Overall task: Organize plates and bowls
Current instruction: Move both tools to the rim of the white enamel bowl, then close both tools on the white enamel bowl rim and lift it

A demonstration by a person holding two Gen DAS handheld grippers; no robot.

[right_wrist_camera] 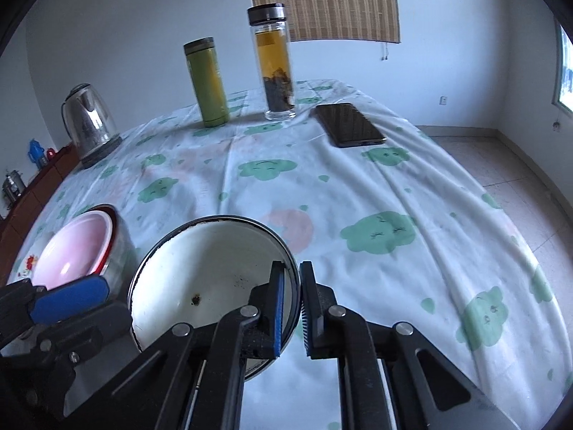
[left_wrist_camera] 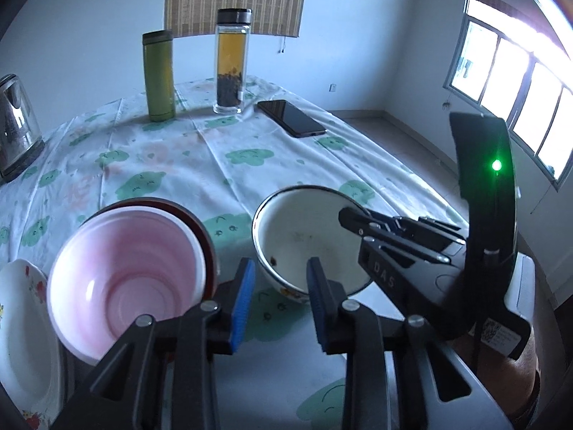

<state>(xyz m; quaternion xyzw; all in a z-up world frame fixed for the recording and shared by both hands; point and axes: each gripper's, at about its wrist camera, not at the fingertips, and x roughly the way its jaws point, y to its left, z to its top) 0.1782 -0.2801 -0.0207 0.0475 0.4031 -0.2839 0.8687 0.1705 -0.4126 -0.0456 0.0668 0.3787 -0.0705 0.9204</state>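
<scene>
The right gripper (right_wrist_camera: pixel 292 308) is clenched on the near right rim of the white bowl (right_wrist_camera: pixel 207 272): one blue pad sits inside the wall, the other outside, and the rim runs between them. That bowl stands on the tablecloth (right_wrist_camera: pixel 358 186) close to the table's near edge, with a few dark specks in its bottom.

The left gripper (left_wrist_camera: pixel 281 297) has its jaws partly apart with nothing between the pads; through the gap only cloth and the near wall of the white bowl show. In the left wrist view the pink bowl (left_wrist_camera: pixel 125 279) lies just left of the left finger (left_wrist_camera: pixel 243 297), tipped toward the camera and nested in a red-rimmed bowl (left_wrist_camera: pixel 204 229) behind it. A flowered white plate (left_wrist_camera: pixel 25 322) lies further left, at the picture's edge, partly under the pink bowl.

The relation that matters, as I judge it: the white bowl is already in the right hand, and the pink stack lies to its left, beside the left jaws, near but not touching. So the right hand would carry the white bowl leftward to the stack, or the left would swing over to take the pink rim; the left is the nearer to that rim.

Further back stand a green flask (left_wrist_camera: pixel 159 75), a glass tea bottle (left_wrist_camera: pixel 231 64) and a dark phone (left_wrist_camera: pixel 292 118) lying flat; a steel kettle (right_wrist_camera: pixel 89 122) is at the far left
</scene>
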